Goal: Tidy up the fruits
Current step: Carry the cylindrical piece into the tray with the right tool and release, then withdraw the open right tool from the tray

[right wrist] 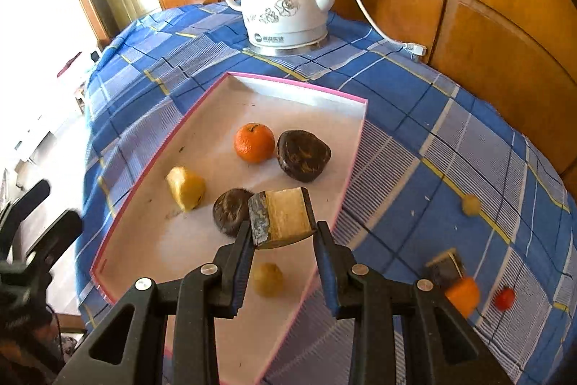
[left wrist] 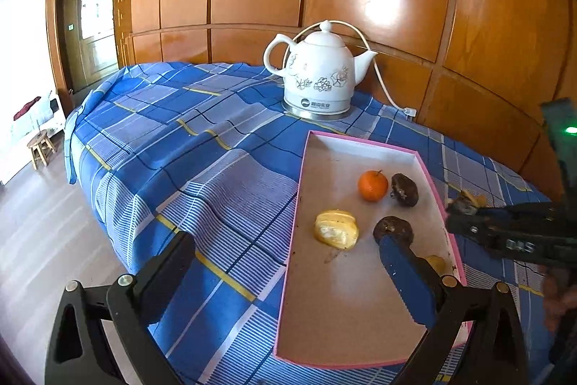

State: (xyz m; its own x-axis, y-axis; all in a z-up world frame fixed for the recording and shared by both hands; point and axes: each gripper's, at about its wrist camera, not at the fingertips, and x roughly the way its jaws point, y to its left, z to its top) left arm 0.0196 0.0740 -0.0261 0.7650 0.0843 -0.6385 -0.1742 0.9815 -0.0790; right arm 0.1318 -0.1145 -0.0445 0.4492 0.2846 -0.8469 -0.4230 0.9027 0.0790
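1. Fingers [right wrist: 326, 273] of the right gripper [right wrist: 283, 240]: nearly closed, blue pads clamped on either side of a fruit wedge [right wrist: 283, 217], which is held off the surface above the near right part of the pink-rimmed tray [right wrist: 299, 82].
2. Fingers [left wrist: 404, 273] of the left gripper [left wrist: 285, 262]: spread wide and holding nothing; one blue pad hangs over the tray floor, the other over the cloth just left of the tray.
3. Fruit wedge: pale yellow fibrous cut face, dark mottled rind on the left flank and along the lower edge.
4. Inside the tray: a small orange [right wrist: 254, 142] with a green stem near the centre; a dark brown, yellow-streaked fruit [right wrist: 303, 154] touching or just beside the orange on its right; a yellow cut piece [right wrist: 185, 188] toward the left wall; a second dark round fruit [right wrist: 230, 210] just left of the held wedge; a small yellowish ball [right wrist: 267, 278] below the wedge.
5. Right of the tray, on the blue checked cloth [right wrist: 414, 118]: another dark-rinded wedge [right wrist: 445, 267], an orange piece [right wrist: 463, 296], a small red fruit [right wrist: 504, 298], and a yellowish lump [right wrist: 470, 204].
6. Behind the tray: a white ceramic kettle [right wrist: 285, 2] with a grey flower print; its base label bears a round logo and characters too small to read.
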